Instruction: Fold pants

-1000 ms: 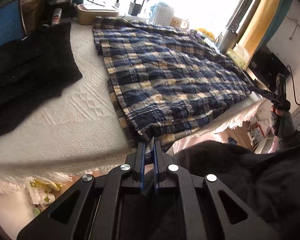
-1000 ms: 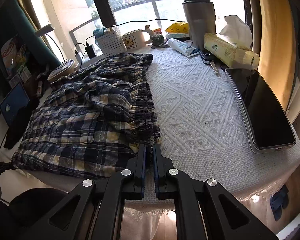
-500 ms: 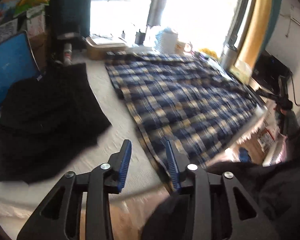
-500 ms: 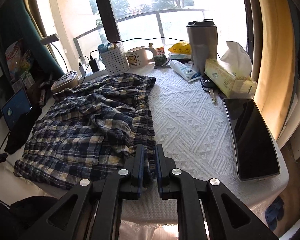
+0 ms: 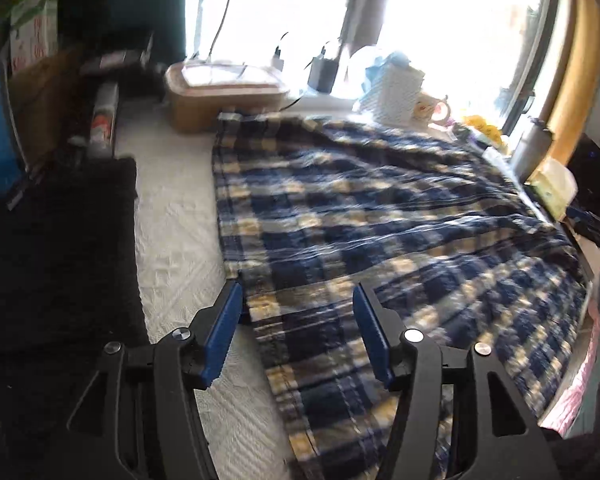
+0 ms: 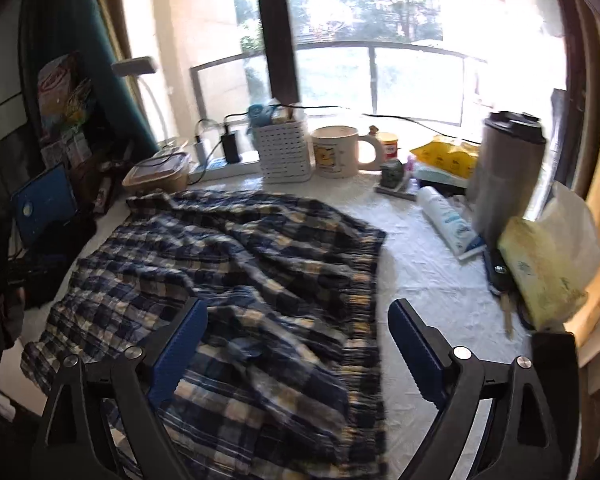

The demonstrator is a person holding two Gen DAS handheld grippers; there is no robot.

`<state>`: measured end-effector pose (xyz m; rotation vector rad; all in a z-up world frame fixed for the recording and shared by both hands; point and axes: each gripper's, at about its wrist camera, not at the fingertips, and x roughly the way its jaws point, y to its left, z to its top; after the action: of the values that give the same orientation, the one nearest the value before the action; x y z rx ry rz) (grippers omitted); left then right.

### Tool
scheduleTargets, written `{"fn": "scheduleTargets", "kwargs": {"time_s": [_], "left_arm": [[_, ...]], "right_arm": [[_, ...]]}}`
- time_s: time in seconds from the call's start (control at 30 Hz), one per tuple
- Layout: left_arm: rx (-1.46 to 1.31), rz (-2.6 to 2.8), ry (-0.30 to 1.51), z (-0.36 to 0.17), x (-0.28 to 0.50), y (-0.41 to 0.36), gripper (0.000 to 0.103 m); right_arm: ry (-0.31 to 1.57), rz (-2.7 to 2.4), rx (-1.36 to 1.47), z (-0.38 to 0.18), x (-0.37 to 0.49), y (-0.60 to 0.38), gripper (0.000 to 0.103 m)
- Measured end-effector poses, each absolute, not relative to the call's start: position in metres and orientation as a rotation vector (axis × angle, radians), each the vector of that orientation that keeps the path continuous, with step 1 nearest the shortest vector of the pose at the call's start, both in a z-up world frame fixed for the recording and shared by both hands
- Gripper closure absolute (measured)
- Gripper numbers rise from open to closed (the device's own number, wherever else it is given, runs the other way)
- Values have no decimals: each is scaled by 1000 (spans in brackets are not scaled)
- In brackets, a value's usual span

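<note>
Blue, cream and yellow plaid pants (image 5: 380, 216) lie spread on the white textured tablecloth (image 5: 172, 216). My left gripper (image 5: 298, 334) hovers over their near hem; its jaws are opening, blue pads apart, with cloth below them but not pinched. In the right wrist view the same pants (image 6: 236, 280) lie rumpled, the elastic waistband along their right side. My right gripper (image 6: 296, 344) is above that waistband end, its jaws opening wide, with no cloth pressed between the pads. My right gripper's tip (image 5: 592, 228) shows at the far right of the left wrist view.
A black garment (image 5: 56, 256) lies left of the pants. Along the window stand a brown lidded box (image 5: 224, 96), a white holder (image 6: 286, 152), a mug (image 6: 336, 152) and a steel tumbler (image 6: 504, 176). A tube (image 6: 448, 220), a tissue pack (image 6: 540, 276) and keys sit at right.
Both grippers have let go of the plaid pants and opened. Each has pulled up and forward over the table, so more of the cloth lies below the spread pads.
</note>
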<state>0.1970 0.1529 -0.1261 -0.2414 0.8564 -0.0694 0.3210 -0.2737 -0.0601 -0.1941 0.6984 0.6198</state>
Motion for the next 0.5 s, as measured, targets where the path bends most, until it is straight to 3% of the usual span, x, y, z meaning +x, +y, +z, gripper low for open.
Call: {"fn": "scheduleTargets", "kwargs": {"time_s": [0.1, 0.13, 0.17, 0.27, 0.5], "left_arm": [[-274, -67, 891, -140, 199, 157, 48], [-258, -68, 879, -141, 195, 155, 61], [-253, -84, 887, -141, 192, 153, 80], [-247, -113, 872, -139, 182, 147, 101], [-258, -127, 843, -125, 150, 141, 101]], "right_arm": [[724, 679, -282, -76, 317, -230, 24], [734, 684, -310, -82, 318, -218, 27], [738, 667, -345, -87, 320, -208, 30], [756, 630, -384, -97, 333, -192, 34], [821, 630, -432, -112, 347, -182, 39]]}}
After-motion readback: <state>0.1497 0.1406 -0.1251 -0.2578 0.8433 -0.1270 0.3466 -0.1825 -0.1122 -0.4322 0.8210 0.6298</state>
